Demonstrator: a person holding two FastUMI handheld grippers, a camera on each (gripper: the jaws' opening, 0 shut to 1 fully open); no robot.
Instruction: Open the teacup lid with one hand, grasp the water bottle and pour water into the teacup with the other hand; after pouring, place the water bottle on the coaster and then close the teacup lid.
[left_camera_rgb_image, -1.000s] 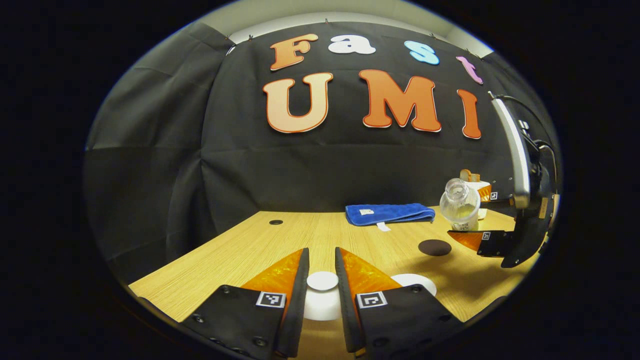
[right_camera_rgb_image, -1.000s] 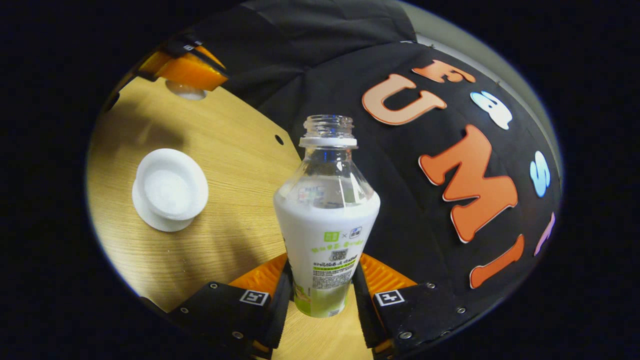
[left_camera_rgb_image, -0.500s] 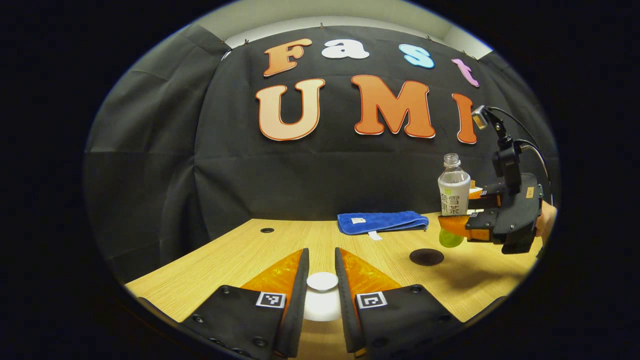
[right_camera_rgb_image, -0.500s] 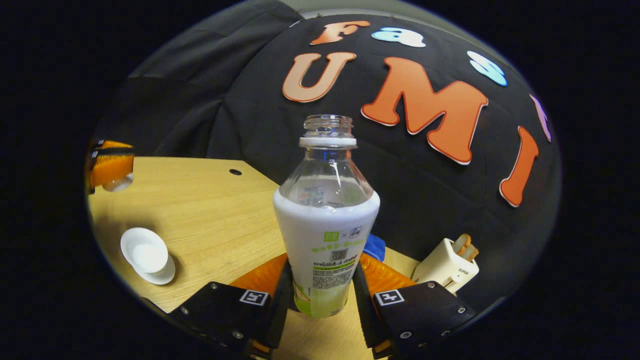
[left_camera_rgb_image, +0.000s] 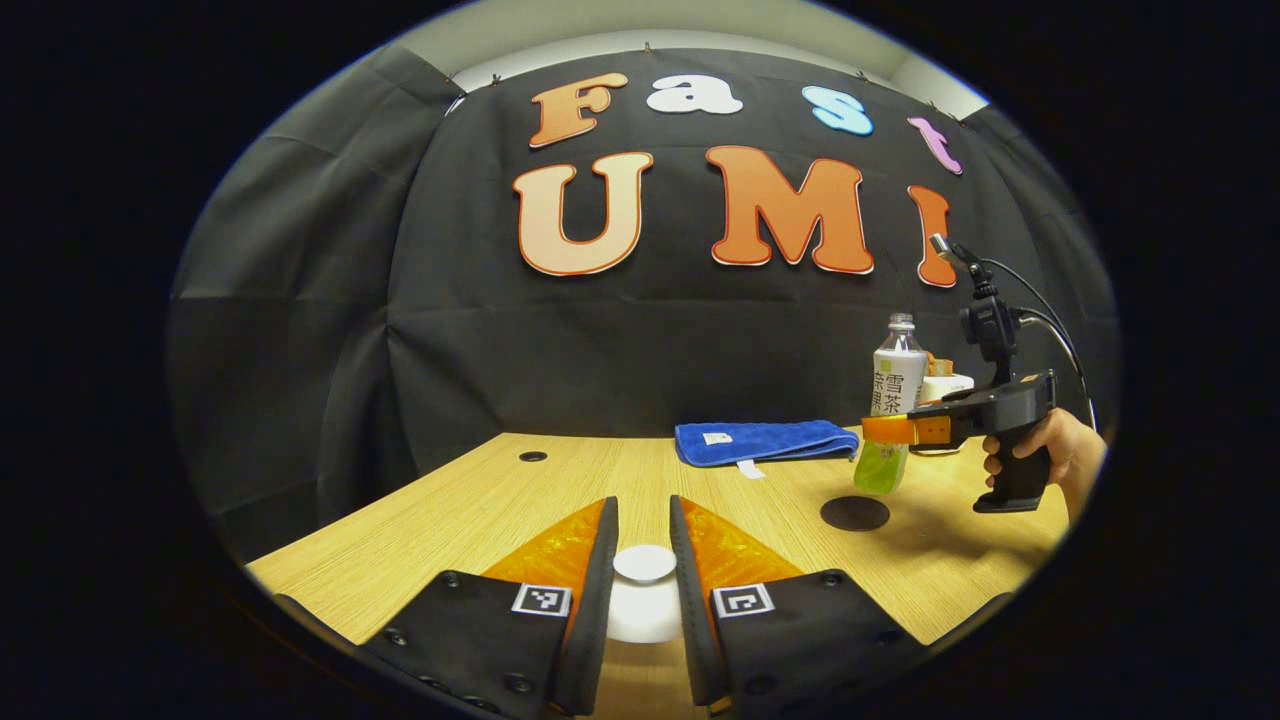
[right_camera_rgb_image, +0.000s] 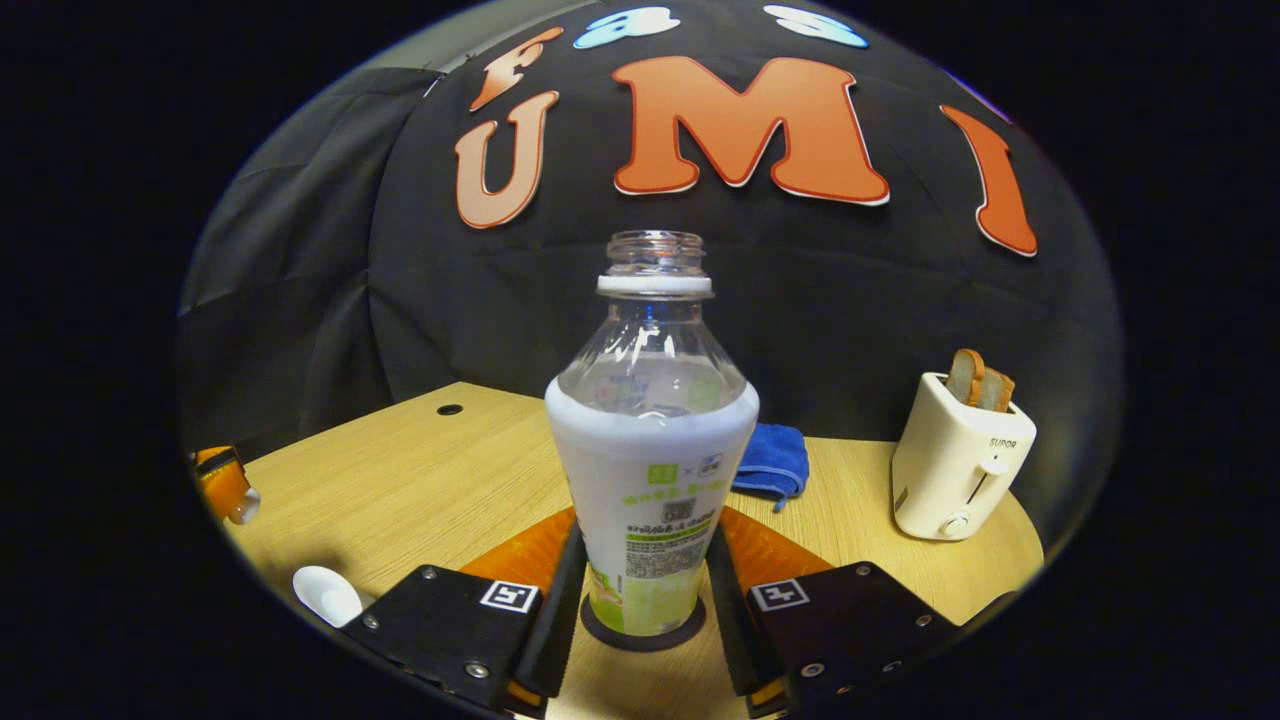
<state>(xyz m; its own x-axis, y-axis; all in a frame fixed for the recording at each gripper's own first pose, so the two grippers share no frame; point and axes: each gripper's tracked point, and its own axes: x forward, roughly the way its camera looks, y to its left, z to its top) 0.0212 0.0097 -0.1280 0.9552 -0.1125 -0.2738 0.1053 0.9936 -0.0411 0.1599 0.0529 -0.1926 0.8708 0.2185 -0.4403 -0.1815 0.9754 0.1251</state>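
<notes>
My right gripper (right_camera_rgb_image: 640, 600) clamps the water bottle (right_camera_rgb_image: 652, 440) upright above the coaster (left_camera_rgb_image: 854, 513) (lower centre); my left gripper (left_camera_rgb_image: 644, 580) clenches the teacup lid (left_camera_rgb_image: 644, 563).

Staged recording booth, black cloth wall (left_camera_rgb_image: 300, 330) draped behind a wooden table (left_camera_rgb_image: 480, 500), household props laid out, blue towel (left_camera_rgb_image: 765, 441), white toaster (right_camera_rgb_image: 960, 470) holding 2 bread slices (right_camera_rgb_image: 980, 380)

Landmark: coaster (left_camera_rgb_image: 854, 513) lying on the bench (left_camera_rgb_image: 480, 510).
Left of coaster: bare wood lying open.
Behind coaster: blue towel (left_camera_rgb_image: 765, 440) and toaster (right_camera_rgb_image: 958, 468) standing in the way.
</notes>
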